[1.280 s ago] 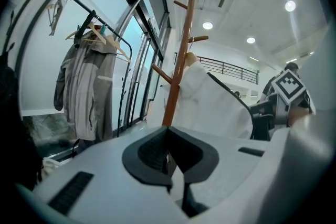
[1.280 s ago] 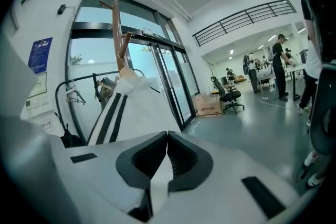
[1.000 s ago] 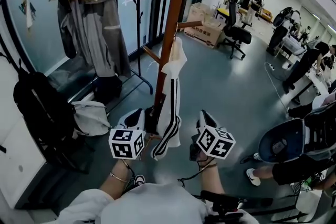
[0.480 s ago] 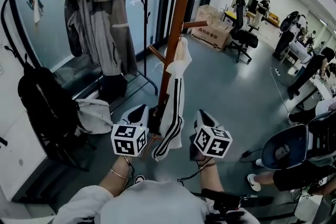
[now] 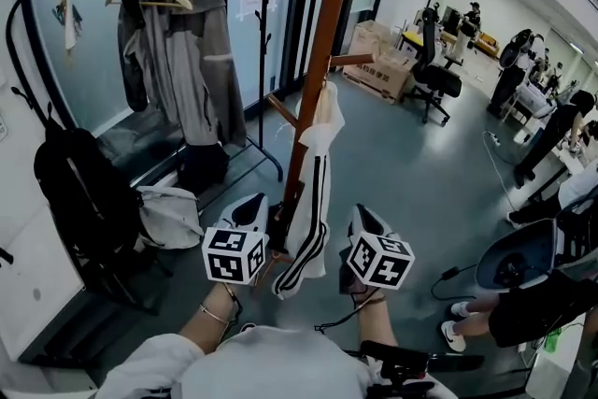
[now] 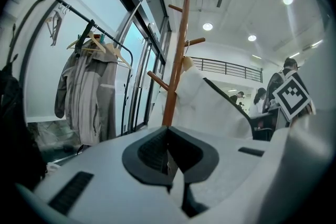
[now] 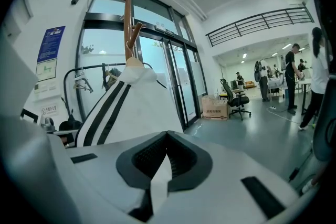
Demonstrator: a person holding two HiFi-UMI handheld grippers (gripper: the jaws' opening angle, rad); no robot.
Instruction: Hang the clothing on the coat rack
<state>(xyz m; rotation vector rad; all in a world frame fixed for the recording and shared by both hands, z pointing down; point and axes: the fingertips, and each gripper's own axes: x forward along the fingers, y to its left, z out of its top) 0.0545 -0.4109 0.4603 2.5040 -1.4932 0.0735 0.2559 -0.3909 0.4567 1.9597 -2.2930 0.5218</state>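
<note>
A white garment with black stripes (image 5: 313, 192) hangs from a peg of the brown wooden coat rack (image 5: 322, 42), its lower end dangling between my two grippers. My left gripper (image 5: 252, 206) is just left of the garment's hem and my right gripper (image 5: 363, 215) just right of it. In the left gripper view the rack (image 6: 176, 71) and the garment (image 6: 210, 102) stand ahead of the left gripper (image 6: 168, 152), whose pads meet with nothing between them. In the right gripper view the striped garment (image 7: 131, 107) fills the left side, and the right gripper (image 7: 167, 157) is shut and empty.
A black clothes rail with a grey jacket (image 5: 182, 61) and wooden hangers stands at the left. Below it are a black backpack (image 5: 79, 192) and a white bag (image 5: 168, 215). Cardboard boxes (image 5: 378, 61), an office chair (image 5: 439, 75) and several people are at the right.
The head view has drifted a little, so the rack sits slightly further right in the picture. Both grippers and the hanging garment stay where they were.
</note>
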